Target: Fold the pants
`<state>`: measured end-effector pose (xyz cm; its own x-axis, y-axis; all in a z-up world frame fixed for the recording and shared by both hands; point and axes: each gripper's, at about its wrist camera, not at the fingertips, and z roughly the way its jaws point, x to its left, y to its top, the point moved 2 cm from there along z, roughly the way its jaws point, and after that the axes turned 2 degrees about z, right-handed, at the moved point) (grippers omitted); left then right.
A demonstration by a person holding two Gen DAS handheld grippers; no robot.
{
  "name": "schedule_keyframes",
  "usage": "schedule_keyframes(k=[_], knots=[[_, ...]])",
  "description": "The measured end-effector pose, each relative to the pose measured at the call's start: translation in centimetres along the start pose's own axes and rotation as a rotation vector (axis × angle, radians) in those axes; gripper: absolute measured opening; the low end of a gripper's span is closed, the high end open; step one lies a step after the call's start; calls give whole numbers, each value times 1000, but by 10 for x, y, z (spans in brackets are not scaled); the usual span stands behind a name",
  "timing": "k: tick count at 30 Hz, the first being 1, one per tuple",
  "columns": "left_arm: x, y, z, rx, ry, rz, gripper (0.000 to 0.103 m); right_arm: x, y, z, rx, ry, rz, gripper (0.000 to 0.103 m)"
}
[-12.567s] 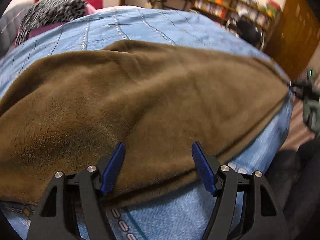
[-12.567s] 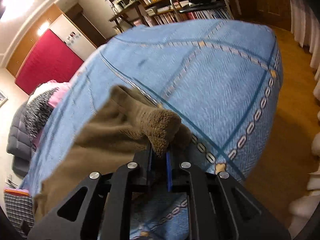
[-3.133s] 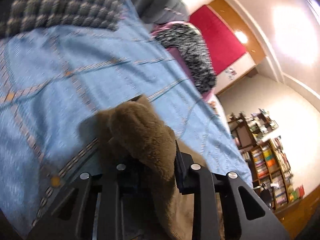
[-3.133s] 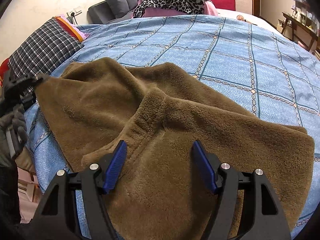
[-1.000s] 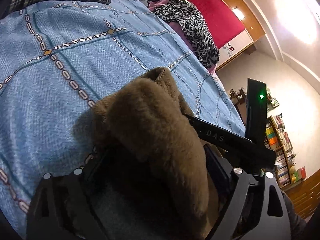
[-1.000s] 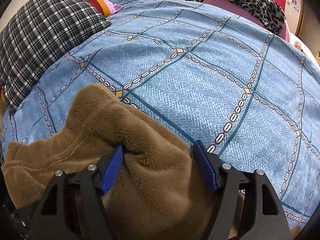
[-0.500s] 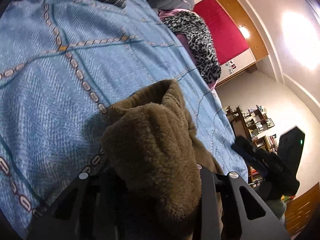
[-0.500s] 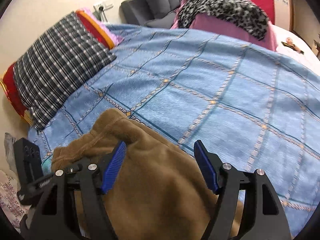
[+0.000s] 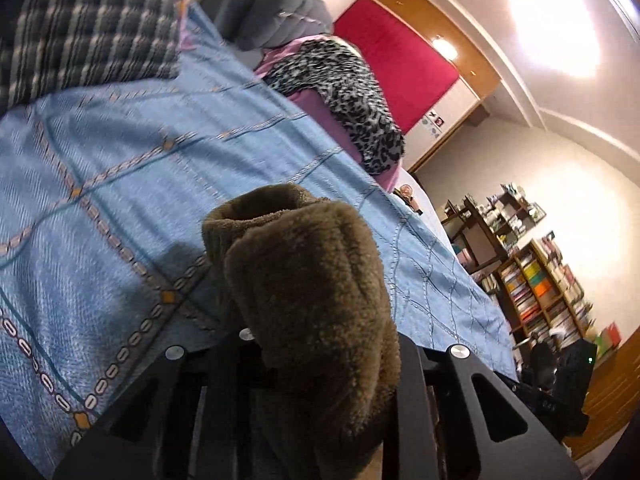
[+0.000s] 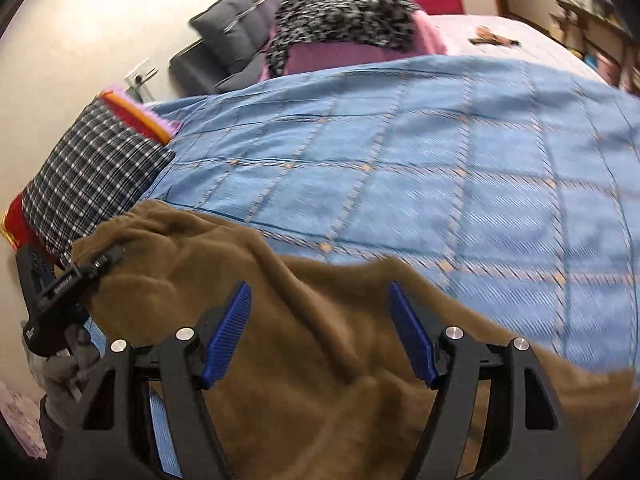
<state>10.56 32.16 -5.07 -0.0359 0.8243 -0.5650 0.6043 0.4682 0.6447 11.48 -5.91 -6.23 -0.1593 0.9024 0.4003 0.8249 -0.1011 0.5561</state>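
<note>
One pair of brown pants [image 10: 304, 320], two grippers (left [image 9: 320, 360], right [image 10: 318, 332]), one plaid pillow [image 10: 92, 176], one blue bedspread [image 10: 440, 160].

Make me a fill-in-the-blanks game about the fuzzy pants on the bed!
1. The fuzzy pants are the color ____.
2. The left gripper is ____ on a bunch of the pants.
3. The right gripper hangs over the pants with its jaws ____.
4. The pants lie on a ____ bedspread with a grid pattern.

Missing words: brown; shut; open; blue
</note>
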Motion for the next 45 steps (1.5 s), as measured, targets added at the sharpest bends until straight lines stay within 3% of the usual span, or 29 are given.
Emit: schedule_keyframes(k=[7,17,29,45], knots=[[-61,-1,-8,-5,-51,106,20,-40,-32,-33,-15,-18,80,72],[-183,-43,-25,41,-194,308,19,-96,-64,-76,-63,8,208,72],[-303,-125,-24,171,-363,466,18,-133,-91,-118,-133,78,272,72],[-393,-256,8,367,-424,721,18,-192,-124,-165,-232,77,381,72]])
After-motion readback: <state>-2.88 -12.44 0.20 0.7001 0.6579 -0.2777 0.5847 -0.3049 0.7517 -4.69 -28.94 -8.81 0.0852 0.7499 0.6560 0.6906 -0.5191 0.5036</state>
